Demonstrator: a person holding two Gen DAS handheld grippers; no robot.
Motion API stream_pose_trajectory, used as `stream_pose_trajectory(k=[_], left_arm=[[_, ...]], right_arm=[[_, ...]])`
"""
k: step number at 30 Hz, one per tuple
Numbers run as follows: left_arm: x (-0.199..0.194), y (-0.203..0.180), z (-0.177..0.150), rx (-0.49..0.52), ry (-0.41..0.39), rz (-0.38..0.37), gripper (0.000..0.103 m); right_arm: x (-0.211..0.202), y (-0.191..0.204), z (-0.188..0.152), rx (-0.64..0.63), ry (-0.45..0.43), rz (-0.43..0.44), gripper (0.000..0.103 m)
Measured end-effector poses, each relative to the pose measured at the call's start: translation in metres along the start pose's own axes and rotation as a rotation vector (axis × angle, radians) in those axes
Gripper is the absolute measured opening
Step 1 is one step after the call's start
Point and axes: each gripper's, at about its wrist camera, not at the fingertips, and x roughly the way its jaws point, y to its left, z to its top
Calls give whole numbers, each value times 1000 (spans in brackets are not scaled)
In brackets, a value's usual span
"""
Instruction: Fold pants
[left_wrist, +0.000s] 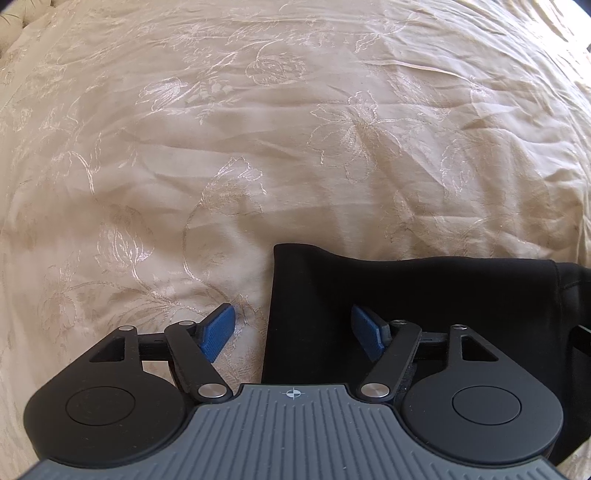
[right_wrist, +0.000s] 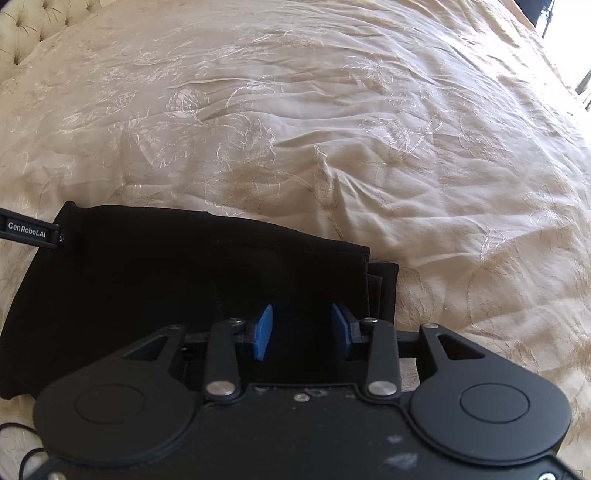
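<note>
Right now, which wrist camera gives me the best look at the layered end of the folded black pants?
The right wrist view. There the black pants show most of their folded shape, with stacked layer edges at their right end. The left wrist view shows only their left edge and top surface, running out of frame at right.

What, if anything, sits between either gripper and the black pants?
Nothing visible. The left gripper straddles the left edge of the folded black pants, the right gripper is directly over the cloth, both with jaws open. Only the beige bedspread surrounds it.
</note>
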Motion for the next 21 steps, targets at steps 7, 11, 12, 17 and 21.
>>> stream_pose_trajectory(k=[7, 11, 12, 17, 21], left_arm=[[-21, 3, -14, -15, -3, -3, 68], [-32, 4, -32, -15, 1, -4, 68], [-35, 5, -37, -18, 0, -6, 68], [-43, 9, -74, -21, 19, -24, 68], [-41, 16, -102, -24, 28, -46, 70]], right_arm=[[-2, 1, -3, -10, -11, 1, 40], [-5, 5, -8, -49, -34, -4, 43], [-6, 7, -9, -64, -42, -5, 44], [-14, 8, -21, -111, -83, -22, 52], [-20, -4, -29, -58, -81, -60, 57]])
